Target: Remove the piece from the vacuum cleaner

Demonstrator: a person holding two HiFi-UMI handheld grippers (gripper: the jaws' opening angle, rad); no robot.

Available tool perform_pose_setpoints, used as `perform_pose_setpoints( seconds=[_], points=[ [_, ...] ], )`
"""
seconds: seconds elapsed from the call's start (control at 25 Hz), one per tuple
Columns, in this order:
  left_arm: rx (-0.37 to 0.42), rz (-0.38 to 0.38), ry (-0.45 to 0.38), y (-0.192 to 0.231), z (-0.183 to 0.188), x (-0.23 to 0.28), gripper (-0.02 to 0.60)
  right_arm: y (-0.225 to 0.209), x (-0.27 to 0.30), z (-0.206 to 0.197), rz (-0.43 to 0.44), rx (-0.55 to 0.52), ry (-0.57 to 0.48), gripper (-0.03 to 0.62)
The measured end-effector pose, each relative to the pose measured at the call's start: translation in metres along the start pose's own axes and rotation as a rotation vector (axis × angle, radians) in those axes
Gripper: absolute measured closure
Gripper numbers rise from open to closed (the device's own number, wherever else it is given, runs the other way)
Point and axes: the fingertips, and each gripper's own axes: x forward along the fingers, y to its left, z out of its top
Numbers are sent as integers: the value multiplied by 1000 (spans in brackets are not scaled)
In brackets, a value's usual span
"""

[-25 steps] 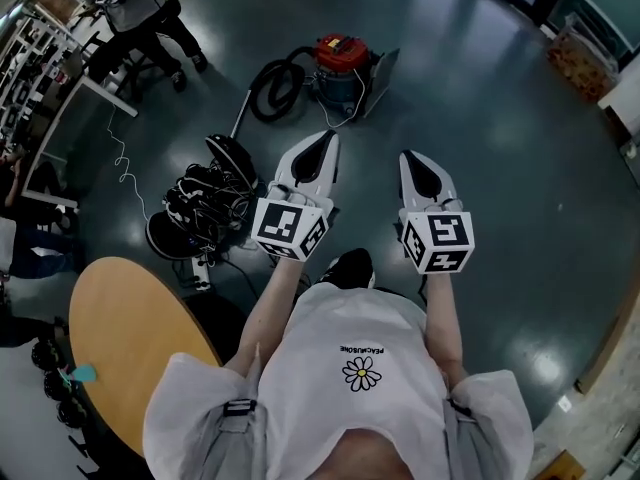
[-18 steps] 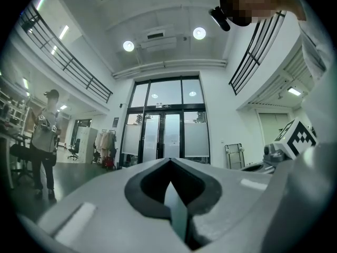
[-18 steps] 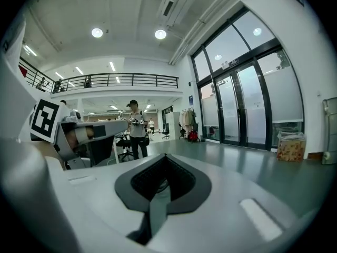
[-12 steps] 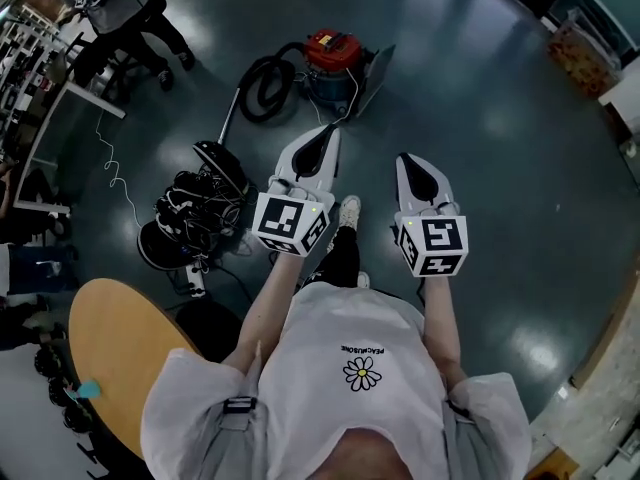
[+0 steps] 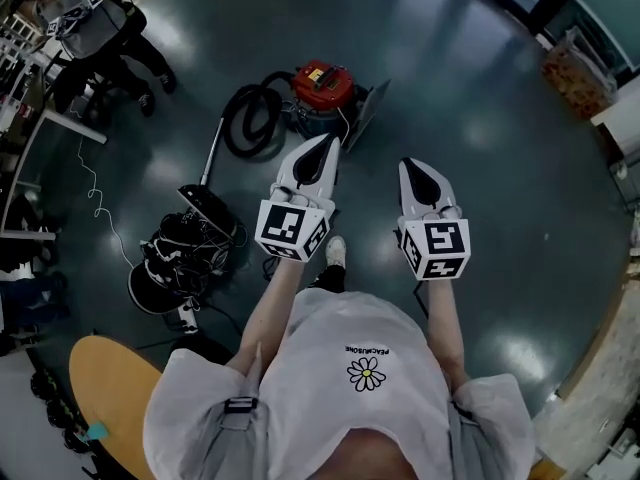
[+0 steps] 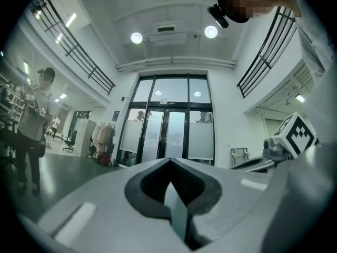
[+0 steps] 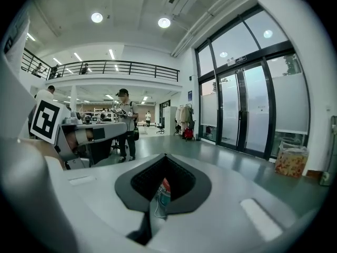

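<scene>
Dark glossy floor (image 5: 500,168), red vacuum cleaner (image 5: 322,78)

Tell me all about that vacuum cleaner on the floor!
The vacuum cleaner is a round canister with a red top and a blue-grey body. It stands upright on the dark shiny floor. Its black hose lies coiled on the floor at one side. A flat grey panel leans by its other side. Nothing is holding it.
</scene>
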Motion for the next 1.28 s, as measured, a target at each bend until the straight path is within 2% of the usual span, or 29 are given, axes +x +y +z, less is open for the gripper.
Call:
perform_pose_setpoints(
  seconds=[0.32,0.52,0.96,1.12,1.28],
  points=[
    [-14,-8,58,69,-14,83,581,-47,93,8,-36,20,40,569],
    [-14,-11,102,88,-39,133,581,-88,147,-5,-27,55,81,569],
    [-42,96,194,160,-76,280,581,-190,279,7,48,91,128,569],
    [-21,78,270,178,-112,321,581,-213,322,-14,80,110,192,569],
    [-38,70,409,212,-183,348,581,-219,368,-48,116,162,268,568]
  ],
)
